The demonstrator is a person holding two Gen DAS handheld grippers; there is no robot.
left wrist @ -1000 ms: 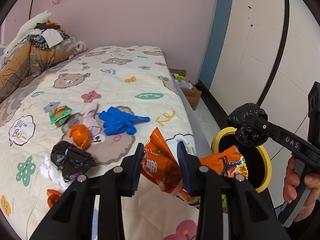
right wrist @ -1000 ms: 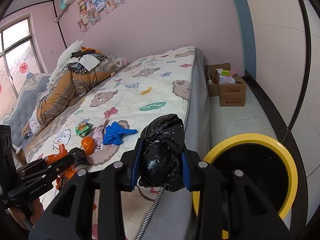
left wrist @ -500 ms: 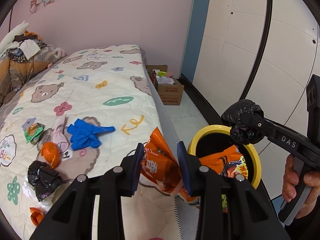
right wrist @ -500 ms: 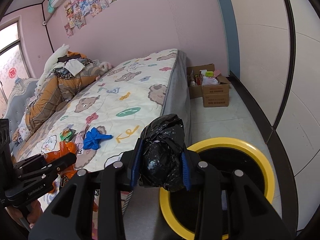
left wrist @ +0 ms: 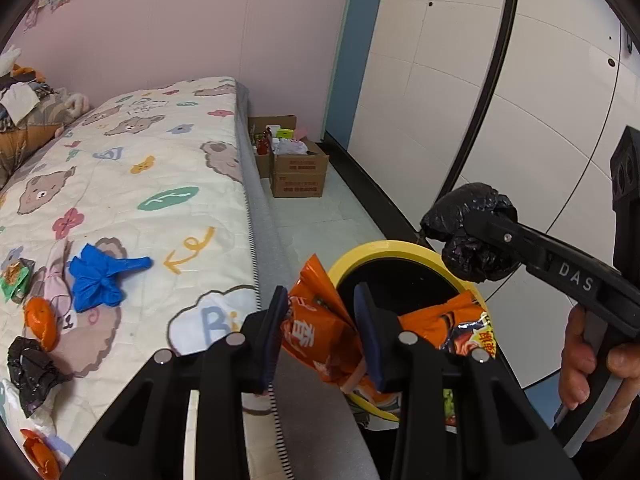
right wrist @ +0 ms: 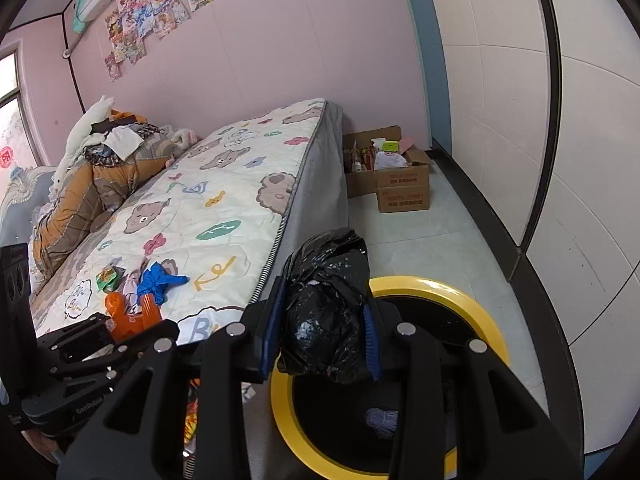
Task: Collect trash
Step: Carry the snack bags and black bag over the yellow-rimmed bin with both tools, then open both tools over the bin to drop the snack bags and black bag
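My left gripper (left wrist: 322,330) is shut on an orange snack wrapper (left wrist: 316,332) at the bed's edge, beside the yellow-rimmed black bin (left wrist: 372,249). My right gripper (right wrist: 325,322) is shut on a crumpled black plastic bag (right wrist: 328,312) and holds it over the bin's (right wrist: 436,286) near rim. The right gripper also shows in the left wrist view (left wrist: 472,240) with the bag (left wrist: 468,236) above the bin. The left gripper shows in the right wrist view (right wrist: 132,320) with the wrapper (right wrist: 124,318).
On the bed (left wrist: 160,184) lie a blue glove (left wrist: 100,276), an orange scrap (left wrist: 40,320), a black bag (left wrist: 30,370), a green wrapper (left wrist: 14,278) and pink cloth (left wrist: 56,276). Cardboard boxes (left wrist: 298,172) stand on the floor by the wall. A purple scrap (right wrist: 382,420) lies inside the bin.
Both grippers have swung right, away from the bed, with their loads still held. The bin now sits closer and more centred under the black bag.
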